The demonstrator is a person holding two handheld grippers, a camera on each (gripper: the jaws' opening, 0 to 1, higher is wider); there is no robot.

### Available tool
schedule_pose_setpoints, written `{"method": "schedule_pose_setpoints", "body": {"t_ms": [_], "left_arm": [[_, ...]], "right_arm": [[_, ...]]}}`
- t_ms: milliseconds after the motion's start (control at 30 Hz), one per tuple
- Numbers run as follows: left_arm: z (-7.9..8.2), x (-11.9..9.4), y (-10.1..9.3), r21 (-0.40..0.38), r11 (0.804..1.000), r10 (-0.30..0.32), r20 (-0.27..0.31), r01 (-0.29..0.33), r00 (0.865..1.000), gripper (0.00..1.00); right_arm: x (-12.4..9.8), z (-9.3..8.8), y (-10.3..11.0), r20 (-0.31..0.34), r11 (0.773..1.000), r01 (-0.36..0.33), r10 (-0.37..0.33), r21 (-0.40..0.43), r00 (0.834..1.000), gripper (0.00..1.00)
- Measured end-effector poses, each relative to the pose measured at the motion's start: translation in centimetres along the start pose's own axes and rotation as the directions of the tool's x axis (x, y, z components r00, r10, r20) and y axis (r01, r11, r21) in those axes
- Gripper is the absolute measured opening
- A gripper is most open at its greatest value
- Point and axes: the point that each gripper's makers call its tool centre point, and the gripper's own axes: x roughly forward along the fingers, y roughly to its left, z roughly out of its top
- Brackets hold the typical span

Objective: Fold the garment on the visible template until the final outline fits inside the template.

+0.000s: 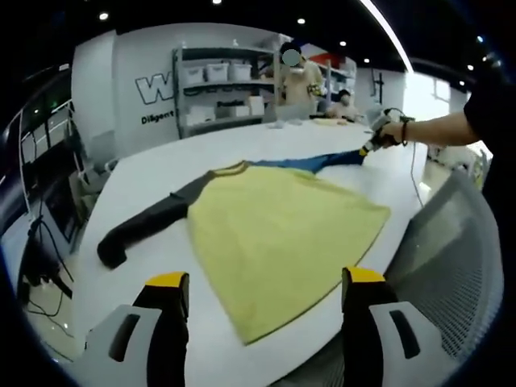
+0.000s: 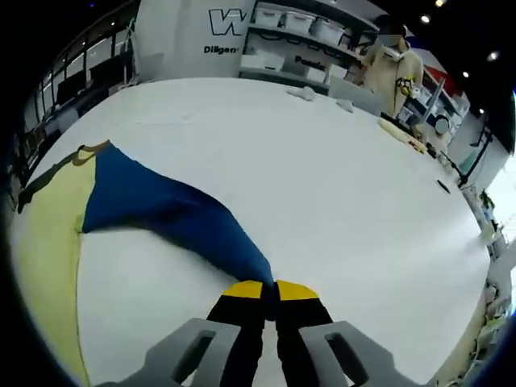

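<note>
right gripper (image 2: 270, 289) clenched on blue sleeve (image 2: 177, 214) cuff | left gripper (image 1: 266, 282) jaws released, hovering at yellow shirt (image 1: 274, 234) hem | advice: carry sleeve low across the body, keep it taut

Open white table (image 1: 242, 149) around garment (image 1: 282, 234)

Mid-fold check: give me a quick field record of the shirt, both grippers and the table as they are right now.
garment: yellow shirt, spread flat, one corner at the table's near edge
sleeves: blue sleeve pulled out straight; dark grey sleeve lying flat
right gripper: shut on the blue sleeve's end
left gripper: open, above the shirt's hem, holding nothing
surface: white table
template: cannot make one out
background: shelving, people at the table's far end
</note>
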Motion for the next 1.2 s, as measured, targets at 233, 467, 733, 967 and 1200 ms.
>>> {"method": "schedule_pose_setpoints", "body": {"t_ms": [233, 467, 733, 967, 1200], "left_arm": [[-0.4, 0.2, 0.1, -0.007, 1.0, 0.014, -0.002, -0.014, 1.0, 0.77], [-0.6, 0.3, 0.0, -0.034, 0.999, 0.016, -0.016, -0.016, 1.0, 0.77], [-0.7, 0.1, 0.2, -0.035, 0.999, 0.021, -0.03, -0.022, 0.999, 0.77], [-0.8, 0.0, 0.2, -0.046, 0.999, 0.027, -0.028, -0.028, 0.999, 0.8], [-0.4, 0.3, -0.2, -0.051, 0.998, 0.02, -0.023, -0.021, 1.0, 0.82]], "right_arm": [[1.3, 0.6, -0.6, 0.0, 1.0, 0.006, -0.006, 0.024, 1.0, 0.0], [2.1, 0.5, -0.4, -0.016, 1.0, 0.006, -0.005, 0.023, 1.0, 0.0], [3.2, 0.3, -0.6, -0.022, 0.999, 0.007, -0.006, 0.054, 1.0, 0.0], [4.3, 0.1, -1.1, -0.027, 0.992, -0.013, 0.017, 0.124, 0.999, 0.05], [3.9, 1.4, -1.5, 0.026, 0.983, -0.048, 0.044, 0.176, 0.999, 0.27]]}}
